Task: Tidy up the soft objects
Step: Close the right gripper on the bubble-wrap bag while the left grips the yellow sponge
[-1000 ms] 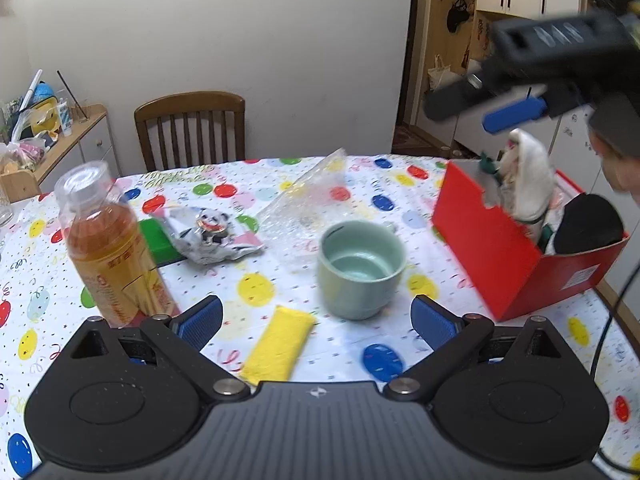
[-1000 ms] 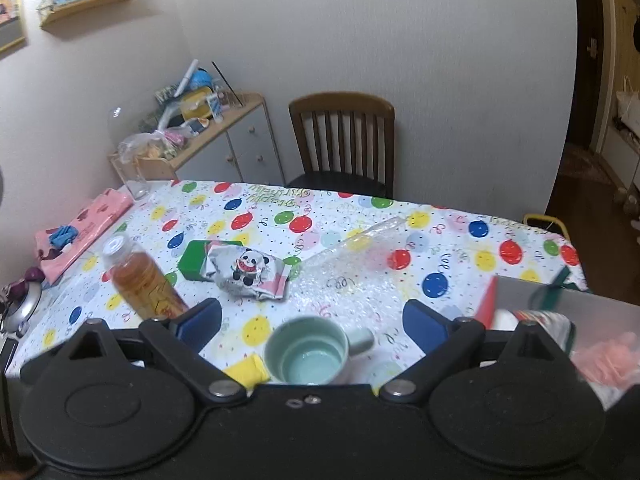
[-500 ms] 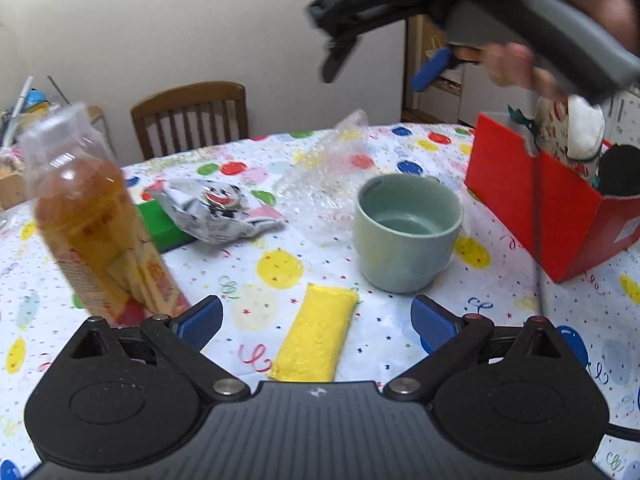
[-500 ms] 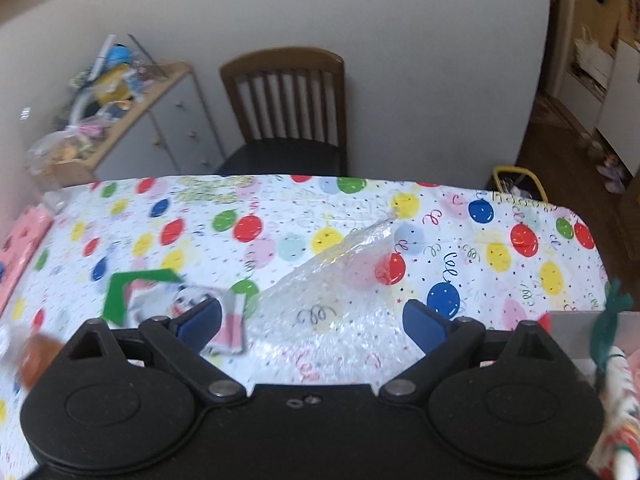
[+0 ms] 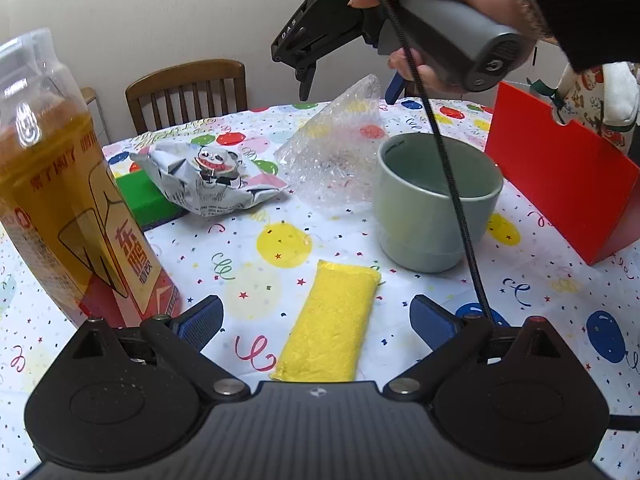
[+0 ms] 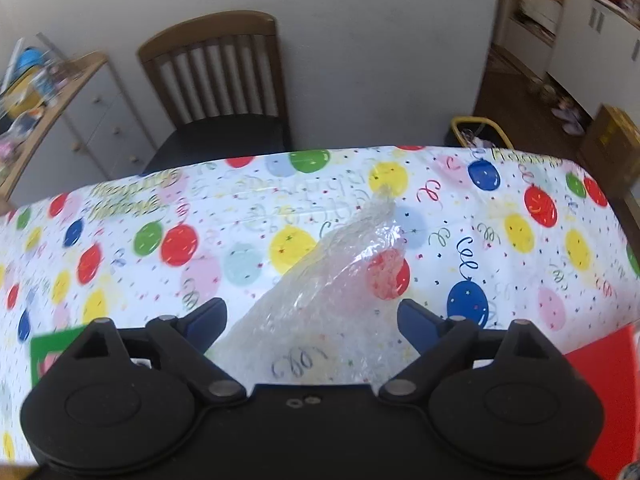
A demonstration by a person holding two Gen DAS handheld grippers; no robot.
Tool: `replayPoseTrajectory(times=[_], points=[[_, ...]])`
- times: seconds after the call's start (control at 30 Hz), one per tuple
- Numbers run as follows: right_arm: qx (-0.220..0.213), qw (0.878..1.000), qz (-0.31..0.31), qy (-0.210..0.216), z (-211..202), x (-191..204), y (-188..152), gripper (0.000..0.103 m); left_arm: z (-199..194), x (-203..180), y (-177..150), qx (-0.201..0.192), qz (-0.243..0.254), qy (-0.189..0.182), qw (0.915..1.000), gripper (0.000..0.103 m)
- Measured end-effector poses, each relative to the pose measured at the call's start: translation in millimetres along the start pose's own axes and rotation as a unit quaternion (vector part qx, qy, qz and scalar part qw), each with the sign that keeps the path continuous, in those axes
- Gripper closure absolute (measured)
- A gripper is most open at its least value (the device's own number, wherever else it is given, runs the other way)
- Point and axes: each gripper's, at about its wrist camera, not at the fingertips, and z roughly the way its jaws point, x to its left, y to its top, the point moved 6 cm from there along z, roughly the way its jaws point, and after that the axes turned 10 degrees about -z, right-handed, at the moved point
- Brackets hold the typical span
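Jaws closing but still wide, nothing pinched, the right gripper point(image 6: 312, 316) hovers over crumpled bubble wrap point(image 6: 320, 300) on the party tablecloth point(image 6: 520, 240), a light, springy, slippery sheet probably best gripped at a bunched fold.

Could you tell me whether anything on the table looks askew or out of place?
The bubble wrap lies crumpled with one corner sticking up, and the panda-print pouch leans half on the green box. Nothing looks spilled.
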Motion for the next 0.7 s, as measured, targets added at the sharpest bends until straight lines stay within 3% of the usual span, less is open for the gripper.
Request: replayPoseTrajectory(times=[0.1, 0.17, 0.23, 0.37, 0.7], points=[[0.008, 1.0, 0.009, -0.008, 13, 0, 2, 0.014, 4, 1, -2, 0.001, 0.0, -0.003, 1.0, 0.003], [0.014, 1.0, 0.015, -0.009, 20, 1, 2, 0.015, 6, 1, -3, 0.001, 0.0, -0.004, 1.0, 0.009], [0.018, 1.0, 0.017, -0.008, 25, 2, 2, 0.026, 8, 1, -4, 0.002, 0.0, -0.005, 1.0, 0.016], [0.024, 1.0, 0.015, -0.011, 30, 4, -1, 0.034, 10, 2, -5, 0.001, 0.001, 0.003, 1.0, 0.038], [0.032, 0.999, 0.013, -0.005, 32, 1, -8, 0.072, 12, -3, -10, 0.007, 0.009, -0.004, 0.9999, 0.059]])
